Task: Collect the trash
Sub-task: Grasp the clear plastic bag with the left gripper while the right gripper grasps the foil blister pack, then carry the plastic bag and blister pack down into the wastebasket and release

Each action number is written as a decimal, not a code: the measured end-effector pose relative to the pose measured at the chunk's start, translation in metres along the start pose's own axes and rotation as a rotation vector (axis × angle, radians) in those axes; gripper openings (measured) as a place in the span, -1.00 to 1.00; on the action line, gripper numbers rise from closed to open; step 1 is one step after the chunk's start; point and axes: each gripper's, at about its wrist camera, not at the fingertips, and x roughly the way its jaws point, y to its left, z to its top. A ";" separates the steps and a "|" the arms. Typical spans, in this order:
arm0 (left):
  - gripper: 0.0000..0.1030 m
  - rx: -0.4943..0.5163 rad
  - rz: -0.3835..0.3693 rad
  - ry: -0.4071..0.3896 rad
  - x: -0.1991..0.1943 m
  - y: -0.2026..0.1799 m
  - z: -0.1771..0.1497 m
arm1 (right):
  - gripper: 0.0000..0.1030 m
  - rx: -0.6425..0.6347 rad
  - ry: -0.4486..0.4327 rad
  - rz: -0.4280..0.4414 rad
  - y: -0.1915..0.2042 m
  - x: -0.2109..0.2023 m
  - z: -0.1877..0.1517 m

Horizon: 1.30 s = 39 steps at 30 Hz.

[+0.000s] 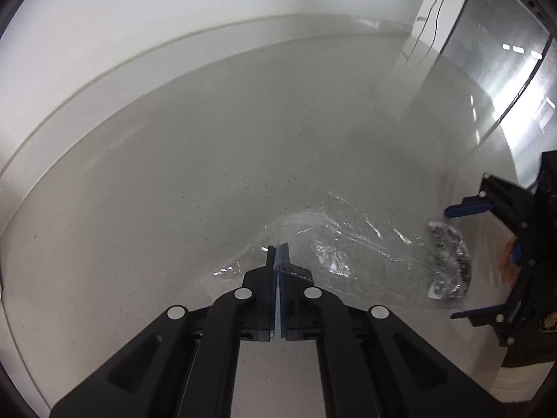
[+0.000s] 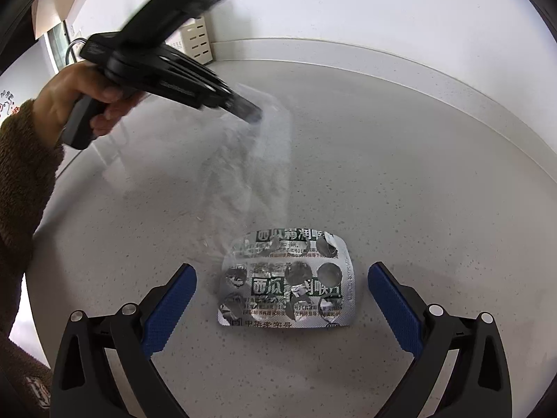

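Note:
My left gripper (image 1: pixel 277 254) is shut on the edge of a clear plastic bag (image 1: pixel 341 240), which hangs from it down to the grey counter. In the right wrist view the left gripper (image 2: pixel 252 113) holds the bag (image 2: pixel 254 170) lifted and blurred. A used silver blister pack (image 2: pixel 287 280) with green print lies flat on the counter. My right gripper (image 2: pixel 282 299) is open, its blue pads on either side of the pack and apart from it. The pack (image 1: pixel 449 261) and the right gripper (image 1: pixel 459 261) also show at the right of the left wrist view.
The grey speckled counter (image 2: pixel 417 174) ends at a low white backsplash and wall. A white ribbed box (image 2: pixel 196 43) stands at the back. A glass panel (image 1: pixel 494 52) and hanging cables (image 1: pixel 435 10) are at the far right corner.

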 end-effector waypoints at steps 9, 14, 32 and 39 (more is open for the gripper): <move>-0.96 -0.058 -0.018 -0.127 -0.066 0.000 -0.031 | 0.47 -0.033 -0.015 -0.033 0.012 0.001 0.003; -0.96 -0.054 -0.034 -0.163 -0.081 -0.019 -0.049 | 0.42 -0.014 -0.019 -0.042 0.009 -0.004 -0.003; -0.96 0.003 -0.065 -0.250 -0.091 -0.123 -0.078 | 0.40 -0.020 -0.128 -0.091 0.046 -0.086 -0.032; -0.96 0.026 -0.022 -0.250 -0.105 -0.160 -0.110 | 0.40 -0.022 -0.148 -0.112 0.067 -0.115 -0.059</move>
